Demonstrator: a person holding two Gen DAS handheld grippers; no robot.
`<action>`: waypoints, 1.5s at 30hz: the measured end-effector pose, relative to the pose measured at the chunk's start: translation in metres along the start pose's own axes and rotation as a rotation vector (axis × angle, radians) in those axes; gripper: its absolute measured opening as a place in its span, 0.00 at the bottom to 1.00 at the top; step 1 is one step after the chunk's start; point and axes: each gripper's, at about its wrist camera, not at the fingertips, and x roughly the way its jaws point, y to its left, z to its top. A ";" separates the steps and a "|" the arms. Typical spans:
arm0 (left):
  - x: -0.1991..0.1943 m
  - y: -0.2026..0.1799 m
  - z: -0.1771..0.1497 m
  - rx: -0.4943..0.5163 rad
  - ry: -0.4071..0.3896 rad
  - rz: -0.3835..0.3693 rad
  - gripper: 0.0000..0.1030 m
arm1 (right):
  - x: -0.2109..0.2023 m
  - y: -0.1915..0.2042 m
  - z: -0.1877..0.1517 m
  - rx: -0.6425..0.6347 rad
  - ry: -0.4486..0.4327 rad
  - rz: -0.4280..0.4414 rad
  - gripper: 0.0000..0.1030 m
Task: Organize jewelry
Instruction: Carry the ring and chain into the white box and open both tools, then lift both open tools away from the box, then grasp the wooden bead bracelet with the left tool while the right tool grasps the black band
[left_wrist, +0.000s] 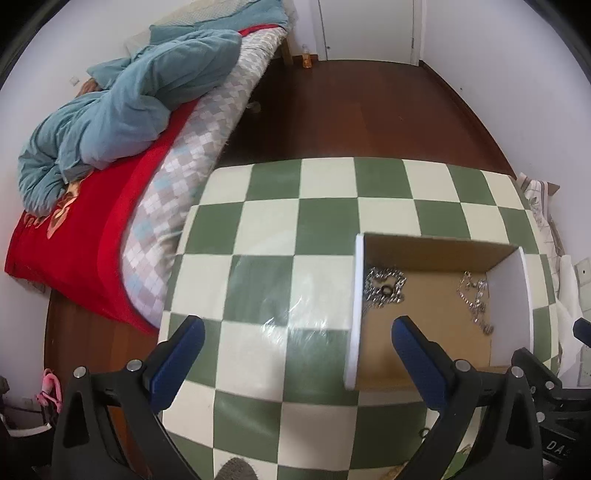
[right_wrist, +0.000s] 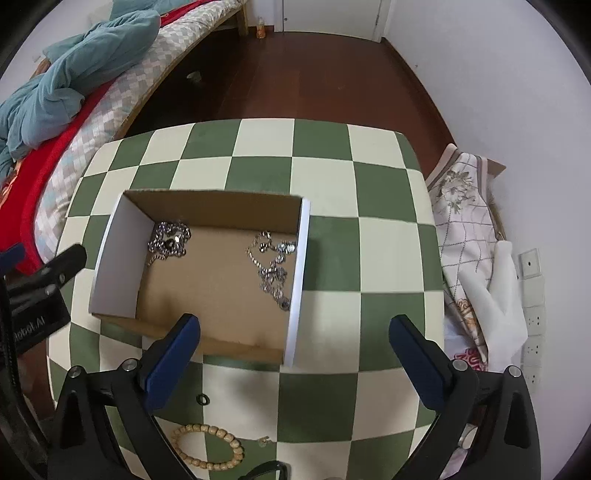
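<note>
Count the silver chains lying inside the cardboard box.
2: one chain bunched in the far left corner of the box, another chain strung along its right wall. None looks hidden.

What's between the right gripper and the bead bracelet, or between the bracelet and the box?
Nothing visible. The bead bracelet lies on the checkered table just under the open right gripper. A small dark ring sits on the table between bracelet and cardboard box; the box's low near wall is the only edge to clear.

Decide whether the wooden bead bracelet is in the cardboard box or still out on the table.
Out. The wooden bead bracelet lies on the checkered table, in front of the cardboard box, which holds only silver chains.
</note>
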 end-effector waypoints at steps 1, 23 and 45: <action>-0.002 0.001 -0.003 -0.005 -0.004 -0.002 1.00 | -0.001 0.000 -0.003 0.006 -0.001 0.005 1.00; -0.154 0.025 -0.063 -0.020 -0.238 0.003 1.00 | -0.150 0.001 -0.065 0.081 -0.273 -0.017 1.00; -0.025 -0.034 -0.173 0.139 0.132 -0.076 0.86 | -0.022 -0.045 -0.209 0.261 0.109 0.127 0.63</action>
